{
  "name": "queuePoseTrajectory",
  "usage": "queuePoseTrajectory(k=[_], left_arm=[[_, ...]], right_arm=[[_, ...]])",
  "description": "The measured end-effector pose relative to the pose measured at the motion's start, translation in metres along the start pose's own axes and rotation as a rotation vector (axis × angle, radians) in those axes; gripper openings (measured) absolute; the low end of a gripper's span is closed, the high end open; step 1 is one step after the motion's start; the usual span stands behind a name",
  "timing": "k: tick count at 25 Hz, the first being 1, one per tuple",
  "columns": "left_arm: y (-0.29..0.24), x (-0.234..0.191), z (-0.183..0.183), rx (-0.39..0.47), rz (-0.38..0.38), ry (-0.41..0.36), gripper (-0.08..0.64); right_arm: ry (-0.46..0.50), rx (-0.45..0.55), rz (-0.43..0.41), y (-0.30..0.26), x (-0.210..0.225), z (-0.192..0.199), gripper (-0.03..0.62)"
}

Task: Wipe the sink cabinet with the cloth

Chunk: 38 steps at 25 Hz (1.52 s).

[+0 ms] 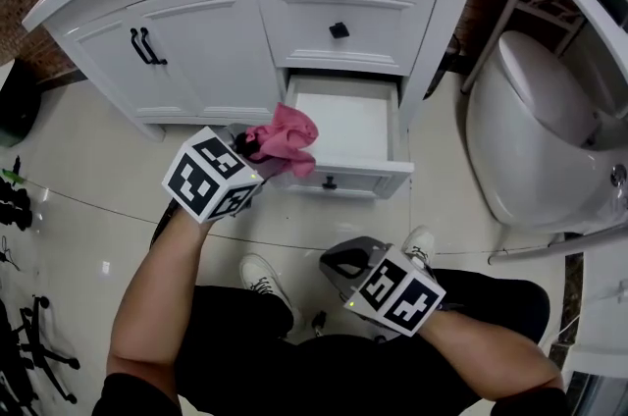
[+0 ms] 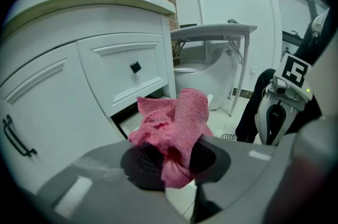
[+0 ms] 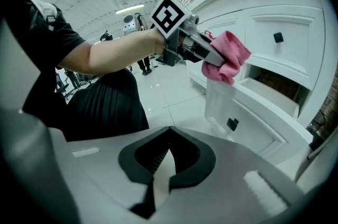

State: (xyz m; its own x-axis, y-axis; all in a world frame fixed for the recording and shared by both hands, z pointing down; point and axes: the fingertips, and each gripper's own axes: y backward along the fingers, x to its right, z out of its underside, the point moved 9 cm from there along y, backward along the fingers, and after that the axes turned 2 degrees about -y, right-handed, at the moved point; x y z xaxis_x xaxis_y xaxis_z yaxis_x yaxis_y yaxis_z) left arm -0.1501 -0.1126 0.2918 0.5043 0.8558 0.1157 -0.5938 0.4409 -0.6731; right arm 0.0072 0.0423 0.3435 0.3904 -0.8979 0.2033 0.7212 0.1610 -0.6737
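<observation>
The cloth point(image 2: 177, 117) sits pinched in the left tool point(image 2: 170, 158) (bunched above the jaws).

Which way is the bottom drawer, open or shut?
Open. The bottom drawer sticks out from the cabinet and its white inside shows from above. The drawer above it sits flush, shut.

Black top point(image 1: 132, 394), black trousers point(image 1: 245, 338), white shoes point(image 1: 263, 277), 2 marker cubes point(image 1: 213, 173) point(image 1: 400, 291).
</observation>
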Motion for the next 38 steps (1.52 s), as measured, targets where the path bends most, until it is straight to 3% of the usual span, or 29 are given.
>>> queuePoseTrajectory(k=[10,13,17,20,26,31,38], left_arm=[[0.029,-0.013,0.036,0.056,-0.119,0.122,0.094],[0.032,-0.001,0.034,0.127,-0.133,0.138,0.094],[0.011,0.044,0.018,0.246,-0.005,0.134,0.094],[-0.024,0.084,0.006,0.255,0.088,0.060,0.095],[-0.090,0.136,-0.015,0.245,0.258,0.061,0.095],[-0.112,0.142,-0.024,0.261,0.241,0.030,0.095],[-0.114,0.133,-0.010,0.251,0.187,0.054,0.097]], right_arm=[[0.019,0.001,0.023,0.002,-0.004,0.002,0.006],[0.027,0.007,0.025,0.003,-0.006,0.003,0.006],[0.039,-0.001,0.012,0.004,-0.011,0.010,0.006],[0.052,-0.015,-0.011,0.002,-0.018,0.016,0.006],[0.052,-0.019,-0.003,0.002,-0.015,0.026,0.006],[0.030,-0.016,0.008,0.006,-0.011,0.033,0.006],[0.029,-0.020,-0.008,0.008,-0.012,0.037,0.006]])
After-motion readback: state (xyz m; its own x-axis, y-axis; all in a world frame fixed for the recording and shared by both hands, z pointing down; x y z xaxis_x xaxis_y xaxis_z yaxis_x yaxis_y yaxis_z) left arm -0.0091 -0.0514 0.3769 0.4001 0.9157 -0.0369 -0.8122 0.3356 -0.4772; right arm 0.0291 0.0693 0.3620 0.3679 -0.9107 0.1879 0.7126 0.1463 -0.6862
